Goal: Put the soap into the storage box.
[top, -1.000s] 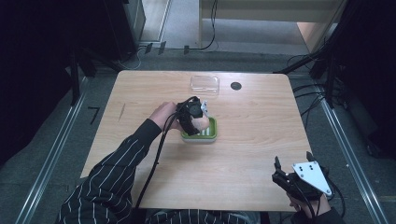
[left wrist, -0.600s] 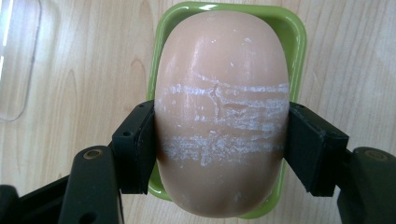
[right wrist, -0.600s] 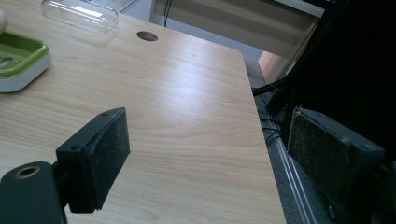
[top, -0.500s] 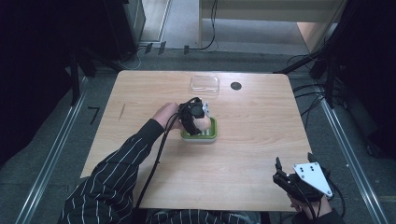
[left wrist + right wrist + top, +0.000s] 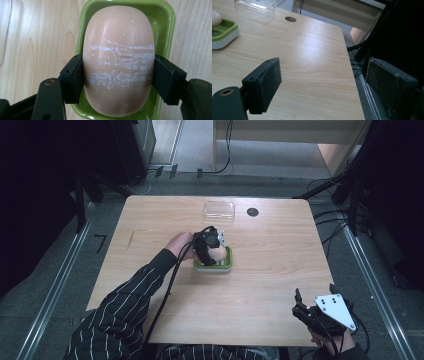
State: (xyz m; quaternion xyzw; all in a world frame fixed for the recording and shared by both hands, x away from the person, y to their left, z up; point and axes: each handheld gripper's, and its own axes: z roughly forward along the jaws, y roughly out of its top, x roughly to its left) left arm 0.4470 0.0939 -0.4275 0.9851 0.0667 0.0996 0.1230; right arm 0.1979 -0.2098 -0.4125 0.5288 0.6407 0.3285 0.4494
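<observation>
A: What is the left hand-held gripper [image 5: 117, 75] doing?
B: Its two black jaws are pressing on both sides of a smooth, pale pink oval bar of soap [image 5: 118, 60] scuffed with white streaks. The soap is sitting between the jaws, directly over a green rectangular plastic soap dish [image 5: 167, 25] on the light wooden bench [image 5: 270, 270].

A: And the right hand-held gripper [image 5: 299, 306]?
B: It is hovering at the bench's near right corner, jaws standing wide apart and gripping nothing. Well ahead and to its left, a clear rectangular plastic lid [image 5: 254, 8] is lying beyond the dish, beside a dark round hole [image 5: 290, 19] in the bench.
</observation>
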